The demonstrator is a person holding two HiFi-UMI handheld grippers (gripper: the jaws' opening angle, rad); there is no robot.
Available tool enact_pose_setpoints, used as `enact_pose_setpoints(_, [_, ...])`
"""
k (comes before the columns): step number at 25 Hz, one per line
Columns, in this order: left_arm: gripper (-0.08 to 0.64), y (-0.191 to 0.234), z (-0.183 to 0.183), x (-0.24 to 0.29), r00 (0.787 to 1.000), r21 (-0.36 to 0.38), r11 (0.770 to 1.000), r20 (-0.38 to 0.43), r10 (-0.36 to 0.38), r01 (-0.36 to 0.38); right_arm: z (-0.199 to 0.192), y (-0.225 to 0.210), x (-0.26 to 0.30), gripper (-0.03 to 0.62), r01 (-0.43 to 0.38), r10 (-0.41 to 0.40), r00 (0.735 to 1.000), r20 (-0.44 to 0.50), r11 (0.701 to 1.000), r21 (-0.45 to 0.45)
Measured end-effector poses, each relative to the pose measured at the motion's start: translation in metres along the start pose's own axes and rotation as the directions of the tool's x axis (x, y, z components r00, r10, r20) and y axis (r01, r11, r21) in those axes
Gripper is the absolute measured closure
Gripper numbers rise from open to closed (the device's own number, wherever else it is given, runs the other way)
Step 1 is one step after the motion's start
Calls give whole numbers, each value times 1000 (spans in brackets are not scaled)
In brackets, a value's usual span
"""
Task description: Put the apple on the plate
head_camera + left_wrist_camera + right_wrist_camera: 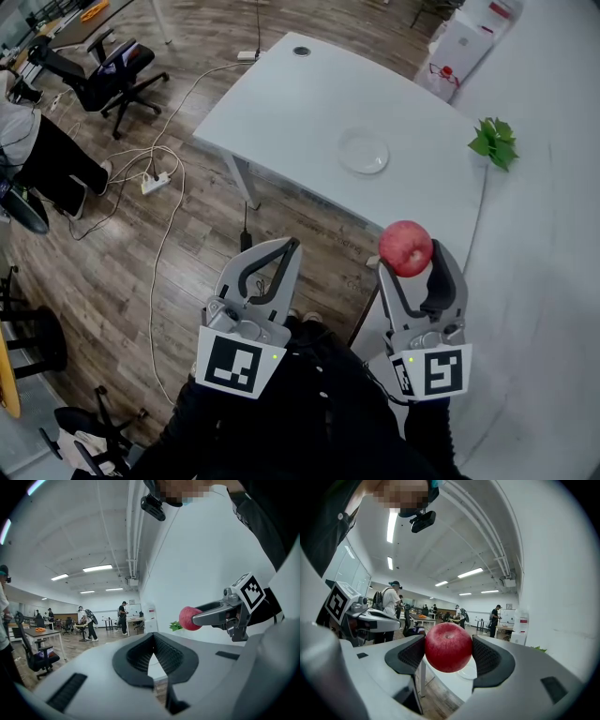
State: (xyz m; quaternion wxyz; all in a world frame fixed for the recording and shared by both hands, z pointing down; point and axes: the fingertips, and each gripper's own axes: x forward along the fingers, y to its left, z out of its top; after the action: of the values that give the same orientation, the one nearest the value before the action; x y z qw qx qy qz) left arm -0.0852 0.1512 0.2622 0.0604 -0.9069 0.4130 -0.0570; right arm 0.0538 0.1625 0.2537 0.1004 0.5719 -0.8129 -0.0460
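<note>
A red apple [406, 247] is clamped between the jaws of my right gripper [408, 251], held in the air near the front edge of the white table [281, 103]. The right gripper view shows the apple [448, 647] filling the gap between the pads. A clear round plate [364, 153] lies on the table farther ahead, with nothing on it; it also shows faintly below the apple [468, 672]. My left gripper [289, 247] hangs over the wooden floor left of the table, shut with nothing in it [153, 637]. From the left gripper view the apple [188, 618] shows off to the right.
A small green plant [494, 142] sits at the table's right side by the white wall. A black office chair [112, 70], a power strip with cables [155, 180] and a person [37, 150] are on the floor to the left. A white box [459, 42] stands beyond the table.
</note>
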Motion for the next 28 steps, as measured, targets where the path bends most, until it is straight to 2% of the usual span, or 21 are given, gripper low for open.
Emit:
enact_pose_setpoints(11, [546, 15, -10, -9, 1000, -13, 1000, -2, -17, 17, -2, 15, 2, 291, 37, -37, 999, -17, 999, 2])
enact_pose_setpoints(15, [546, 19, -6, -2, 1000, 6, 1000, 13, -17, 17, -4, 7, 8, 291, 42, -42, 999, -24, 999, 6])
enact_pose_setpoints(28, [546, 35, -9, 54, 998, 20, 998, -8, 61, -61, -16, -35, 66, 291, -46, 46, 999, -16, 999, 0])
